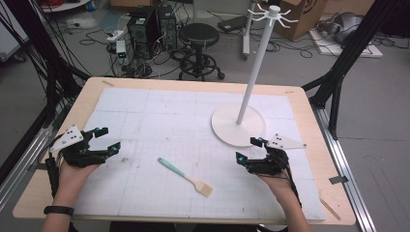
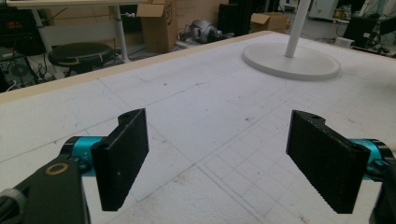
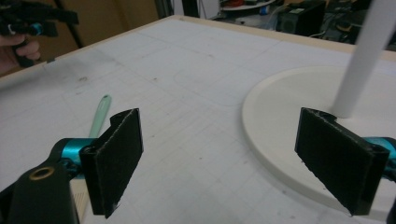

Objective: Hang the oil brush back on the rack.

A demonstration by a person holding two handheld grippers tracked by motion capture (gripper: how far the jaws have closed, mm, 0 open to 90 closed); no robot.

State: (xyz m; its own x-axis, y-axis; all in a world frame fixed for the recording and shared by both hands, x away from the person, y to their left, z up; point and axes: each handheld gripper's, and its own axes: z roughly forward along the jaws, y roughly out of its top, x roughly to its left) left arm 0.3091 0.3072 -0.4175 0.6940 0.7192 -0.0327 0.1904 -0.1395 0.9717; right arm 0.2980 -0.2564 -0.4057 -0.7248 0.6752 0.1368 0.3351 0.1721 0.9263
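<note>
A small brush with a mint-green handle and pale bristle head lies flat on the white mat near the front middle. My left gripper is held at the table's left side, open, jaws wide apart and holding nothing. At the right, just in front of the stand's base, my right gripper is open too, with nothing between its jaws. The brush handle shows past that gripper's left jaw. The brush lies between the two grippers, apart from both.
A white stand with a round base, tall pole and hooks at its top occupies the mat's right rear. Its base is seen far off in the left gripper view and close in the right one. Beyond the table are a stool and computers.
</note>
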